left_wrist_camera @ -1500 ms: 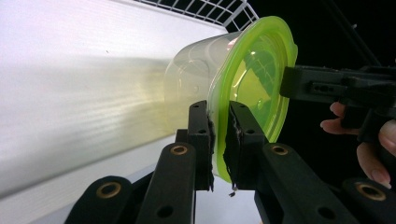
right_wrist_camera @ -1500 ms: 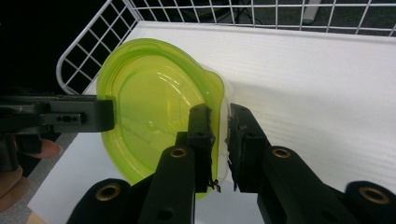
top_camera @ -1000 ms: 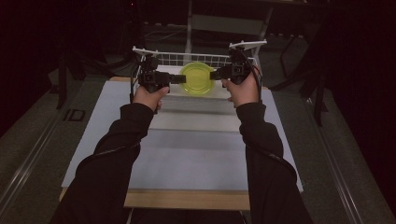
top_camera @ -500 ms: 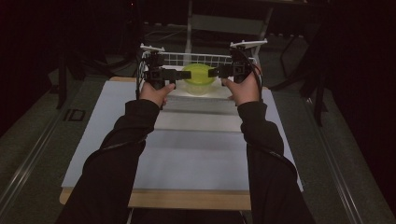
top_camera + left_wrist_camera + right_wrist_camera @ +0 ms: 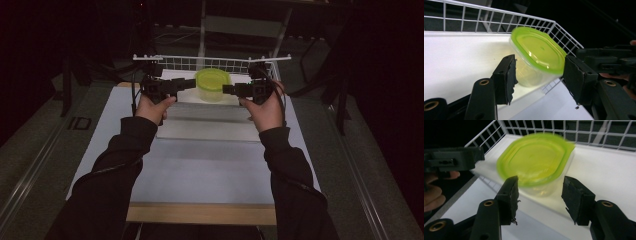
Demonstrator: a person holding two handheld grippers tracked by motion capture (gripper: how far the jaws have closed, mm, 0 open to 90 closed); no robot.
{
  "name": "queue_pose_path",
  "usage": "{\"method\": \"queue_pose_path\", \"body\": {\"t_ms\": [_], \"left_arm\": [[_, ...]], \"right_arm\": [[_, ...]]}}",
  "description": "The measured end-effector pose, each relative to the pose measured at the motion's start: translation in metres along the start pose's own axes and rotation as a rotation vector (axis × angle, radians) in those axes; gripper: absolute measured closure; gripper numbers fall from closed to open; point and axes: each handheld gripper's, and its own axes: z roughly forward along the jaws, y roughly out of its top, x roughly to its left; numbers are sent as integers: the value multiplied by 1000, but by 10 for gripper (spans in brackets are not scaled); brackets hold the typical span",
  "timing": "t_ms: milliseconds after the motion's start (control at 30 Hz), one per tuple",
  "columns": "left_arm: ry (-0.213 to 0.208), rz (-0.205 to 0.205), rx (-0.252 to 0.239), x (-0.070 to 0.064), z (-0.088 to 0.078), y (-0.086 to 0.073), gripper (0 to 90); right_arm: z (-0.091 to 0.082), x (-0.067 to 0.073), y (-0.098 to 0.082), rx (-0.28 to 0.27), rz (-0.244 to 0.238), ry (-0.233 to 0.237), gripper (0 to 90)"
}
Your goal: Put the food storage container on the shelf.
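A clear tub with a lime-green lid [image 5: 212,81] sits in the white wire basket [image 5: 170,61] at the table's far end. My left gripper [image 5: 192,84] points at it from the left and my right gripper [image 5: 226,90] from the right. The jaws of both have just been opening. In the left gripper view the tub [image 5: 537,53] lies just beyond the open left gripper [image 5: 540,76], its image blurred, and no pad presses on it. The right gripper view has the tub [image 5: 536,161] ahead of the open right gripper [image 5: 540,195].
The basket's wire walls [image 5: 474,17] [image 5: 599,133] rise behind and beside the tub. The right gripper [image 5: 607,58] shows at the left gripper view's right edge. The left gripper [image 5: 451,160] shows at the right gripper view's left. A pale mat [image 5: 200,170] covers the table.
Both grippers were closed against the tub's sides a second ago. Their jaws have since spread and come off it, and both hands have drawn back slightly toward me.
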Motion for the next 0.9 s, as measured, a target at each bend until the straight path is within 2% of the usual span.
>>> {"method": "queue_pose_path", "body": {"t_ms": [67, 233, 300, 333, 433, 467, 500, 533, 567, 600, 667, 733, 767, 833, 900], "left_arm": [[-7, 1, 3, -1, -1, -3, 447], [-15, 27, -5, -4, -8, -24, 447], [-20, 39, -6, -4, -11, -32, 443], [-26, 40, -17, -3, -12, -36, 410], [-78, 39, -35, -1, -15, -50, 360], [-111, 55, -35, 1, -15, -55, 323], [-111, 55, -35, 1, -15, -55, 272], [-140, 82, -32, 1, -16, -64, 272], [-135, 94, -26, 1, -16, -67, 251], [-121, 127, -13, 1, -16, -74, 248], [-97, 144, 2, 1, -15, -82, 238], [-93, 181, -1, 1, -15, -93, 204], [-82, 200, -7, 0, -15, -98, 172], [-53, 232, -35, -1, -16, -108, 166], [-55, 225, -59, -1, -18, -116, 137]], "right_arm": [[1, 2, -4, 1, -6, 4, 467], [7, 10, -23, 5, -49, 21, 500], [10, 12, -30, 7, -61, 19, 587], [12, 12, -33, 10, -62, 22, 620], [20, 14, -42, 25, -78, 5, 784], [22, 15, -44, 26, -82, 1, 828], [22, 15, -44, 26, -82, 1, 828], [25, 15, -45, 30, -84, -5, 863], [29, 16, -47, 26, -83, -11, 898], [31, 16, -47, 20, -87, -16, 898], [35, 17, -46, 14, -82, -18, 898], [40, 17, -45, 14, -78, -22, 898], [42, 17, -44, 13, -74, -23, 898], [47, 16, -43, 18, -69, -29, 897], [50, 15, -42, 16, -64, -37, 895]]}}
